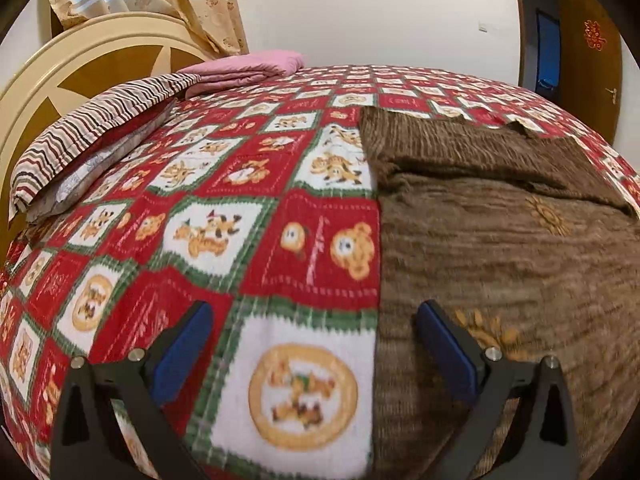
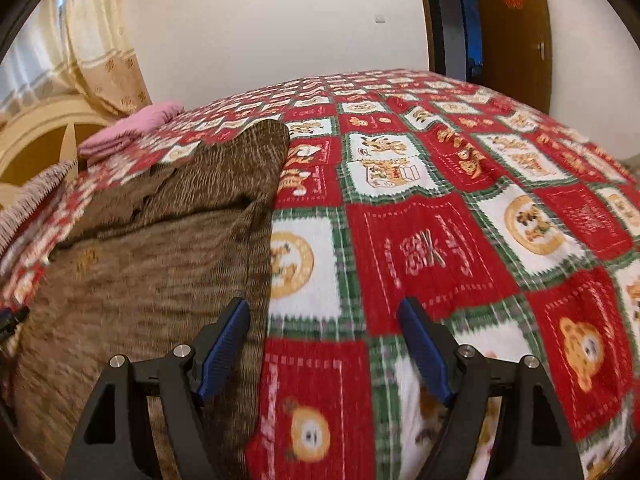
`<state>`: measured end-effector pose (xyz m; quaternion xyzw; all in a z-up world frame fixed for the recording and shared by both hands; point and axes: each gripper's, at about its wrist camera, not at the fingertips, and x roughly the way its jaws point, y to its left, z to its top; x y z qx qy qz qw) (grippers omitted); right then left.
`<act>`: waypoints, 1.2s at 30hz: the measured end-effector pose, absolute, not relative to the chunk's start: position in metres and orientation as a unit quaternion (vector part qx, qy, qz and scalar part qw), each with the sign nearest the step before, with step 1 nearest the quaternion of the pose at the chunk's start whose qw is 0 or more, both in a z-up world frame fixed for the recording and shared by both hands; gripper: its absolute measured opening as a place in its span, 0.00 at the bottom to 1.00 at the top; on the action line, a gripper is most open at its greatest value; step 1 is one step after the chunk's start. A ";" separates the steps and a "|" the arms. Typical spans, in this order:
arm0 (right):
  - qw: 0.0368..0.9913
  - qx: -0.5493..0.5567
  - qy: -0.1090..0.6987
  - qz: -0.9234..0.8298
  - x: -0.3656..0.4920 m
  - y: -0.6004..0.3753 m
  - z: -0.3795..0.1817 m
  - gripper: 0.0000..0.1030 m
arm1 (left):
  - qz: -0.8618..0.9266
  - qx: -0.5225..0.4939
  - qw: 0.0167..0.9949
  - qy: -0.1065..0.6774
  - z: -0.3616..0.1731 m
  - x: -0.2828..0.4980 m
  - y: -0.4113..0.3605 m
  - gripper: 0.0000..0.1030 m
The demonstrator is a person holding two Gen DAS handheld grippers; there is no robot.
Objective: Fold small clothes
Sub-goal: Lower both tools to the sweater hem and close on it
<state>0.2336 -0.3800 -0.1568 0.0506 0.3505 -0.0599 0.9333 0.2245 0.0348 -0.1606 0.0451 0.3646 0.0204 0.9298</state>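
Note:
A brown knitted garment [image 1: 500, 240] with small orange motifs lies flat on the bed, its far part folded over. In the left wrist view it fills the right half; in the right wrist view the garment [image 2: 152, 264] fills the left. My left gripper [image 1: 316, 320] is open and empty, hovering over the garment's left edge, with its right finger above the knit. My right gripper [image 2: 324, 316] is open and empty over the garment's right edge, its left finger above the knit.
A red, white and green patterned blanket [image 1: 224, 208] covers the bed. A striped pillow [image 1: 80, 144] and folded pink cloth [image 1: 248, 68] lie by the headboard [image 1: 52, 68]. Curtains hang behind. A wooden door [image 2: 516, 28] stands at the far right.

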 end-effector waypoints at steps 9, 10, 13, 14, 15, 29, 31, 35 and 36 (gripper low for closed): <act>0.936 0.038 0.345 -0.059 0.198 -0.372 -0.160 0.77 | 0.003 0.055 0.929 0.367 -0.162 0.193 0.035 1.00; 0.936 0.035 0.346 -0.059 0.196 -0.371 -0.160 0.77 | 0.002 0.055 0.929 0.366 -0.163 0.190 0.035 1.00; 0.936 0.034 0.346 -0.063 0.185 -0.367 -0.161 0.77 | -0.001 0.058 0.929 0.366 -0.165 0.179 0.036 1.00; 0.935 0.036 0.348 -0.065 0.180 -0.366 -0.160 0.77 | -0.004 0.058 0.928 0.369 -0.165 0.174 0.037 1.00; 0.934 0.038 0.349 -0.067 0.176 -0.364 -0.160 0.77 | -0.009 0.057 0.927 0.371 -0.165 0.169 0.037 1.00; 0.911 0.024 0.409 -0.036 0.101 -0.332 -0.167 0.81 | -0.063 0.067 0.917 0.388 -0.174 0.106 0.035 0.97; 0.909 0.032 0.415 -0.023 0.089 -0.327 -0.170 0.81 | -0.074 0.064 0.915 0.391 -0.175 0.098 0.032 0.91; 0.909 0.037 0.415 -0.004 0.071 -0.317 -0.174 0.81 | -0.098 0.047 0.909 0.402 -0.174 0.090 0.031 0.78; 0.909 0.036 0.414 0.004 0.067 -0.315 -0.175 0.81 | -0.101 0.041 0.908 0.405 -0.174 0.088 0.032 0.78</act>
